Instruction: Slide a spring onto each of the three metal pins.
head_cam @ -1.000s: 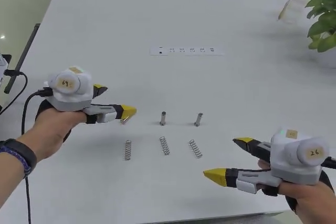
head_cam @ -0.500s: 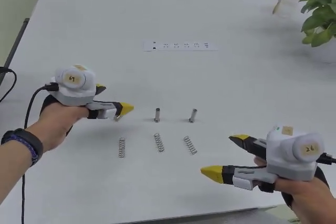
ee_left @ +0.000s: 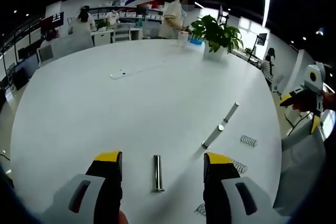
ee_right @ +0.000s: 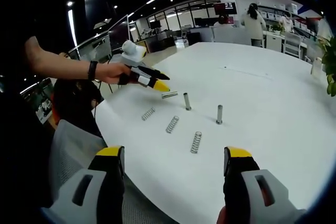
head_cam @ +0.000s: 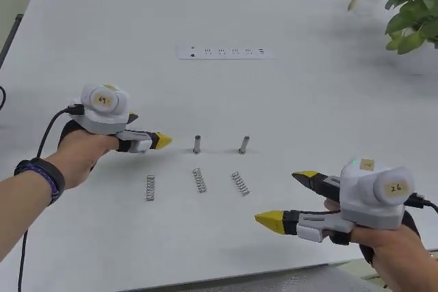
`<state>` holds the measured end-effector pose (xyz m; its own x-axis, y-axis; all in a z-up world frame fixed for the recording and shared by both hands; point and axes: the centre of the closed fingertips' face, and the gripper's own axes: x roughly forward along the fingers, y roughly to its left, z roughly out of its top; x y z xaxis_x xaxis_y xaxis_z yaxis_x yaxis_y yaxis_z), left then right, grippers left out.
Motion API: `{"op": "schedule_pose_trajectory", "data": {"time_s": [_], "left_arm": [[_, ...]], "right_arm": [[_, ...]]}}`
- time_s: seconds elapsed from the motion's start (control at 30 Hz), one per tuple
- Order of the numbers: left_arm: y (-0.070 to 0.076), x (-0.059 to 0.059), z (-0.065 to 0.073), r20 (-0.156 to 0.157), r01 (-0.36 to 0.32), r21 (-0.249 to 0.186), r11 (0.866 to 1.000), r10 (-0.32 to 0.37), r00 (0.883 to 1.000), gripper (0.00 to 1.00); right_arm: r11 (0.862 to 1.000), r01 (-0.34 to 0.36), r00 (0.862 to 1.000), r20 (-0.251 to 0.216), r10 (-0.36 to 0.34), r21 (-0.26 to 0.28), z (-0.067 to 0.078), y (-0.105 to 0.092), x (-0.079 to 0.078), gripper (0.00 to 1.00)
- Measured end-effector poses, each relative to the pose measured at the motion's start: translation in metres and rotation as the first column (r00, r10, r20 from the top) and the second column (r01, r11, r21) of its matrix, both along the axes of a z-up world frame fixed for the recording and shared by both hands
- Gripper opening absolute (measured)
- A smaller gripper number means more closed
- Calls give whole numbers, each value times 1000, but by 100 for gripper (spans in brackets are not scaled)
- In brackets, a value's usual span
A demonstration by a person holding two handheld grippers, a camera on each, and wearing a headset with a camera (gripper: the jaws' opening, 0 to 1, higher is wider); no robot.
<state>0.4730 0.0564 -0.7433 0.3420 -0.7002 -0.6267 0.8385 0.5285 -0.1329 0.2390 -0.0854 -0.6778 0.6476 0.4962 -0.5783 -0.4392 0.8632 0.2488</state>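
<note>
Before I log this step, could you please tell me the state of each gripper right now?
Left gripper: open, holding nothing; a pin shows between its jaws, ungripped.
Right gripper: open, holding nothing.

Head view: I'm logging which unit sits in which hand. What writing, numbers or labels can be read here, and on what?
"26": handwritten on the round sticker on the right tool.
Perhaps "61": a handwritten number on the round sticker on the left tool, too blurred to be sure.
Markings along the power strip: too small to read.
</note>
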Motion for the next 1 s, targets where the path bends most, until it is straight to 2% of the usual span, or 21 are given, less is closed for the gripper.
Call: {"op": "schedule_pose_trajectory", "data": {"time_s": [0.27,0.57,0.7,0.8,0.87,0.9,1.0], "left_arm": [[-2,2,-13,-21,-23,12,1000,23,1000,54],[-9,-2,-26,-31,-19,31,999,20,999,46],[-11,-2,-30,-29,-18,40,999,20,999,42],[-10,-2,-34,-27,-16,60,998,17,999,34],[-7,-1,-37,-5,-10,92,996,11,1000,28],[-7,-1,-38,-6,-8,97,995,8,1000,26],[-7,-2,-38,-15,-16,89,996,18,1000,26]], "right_arm": [[1000,2,1000,-6,-2,-4,-1,-3,-1,76],[1000,9,1000,-8,-9,-4,-3,-7,-1,75],[1000,12,1000,-13,-12,-4,-5,-8,-3,75],[1000,13,1000,-15,-13,-4,-5,-8,-4,74],[1000,13,1000,-15,-13,-3,-4,-8,-4,74],[1000,14,1000,-15,-14,-3,-4,-8,-4,74],[1000,19,1000,-13,-19,-1,-3,-9,-3,74]]}}
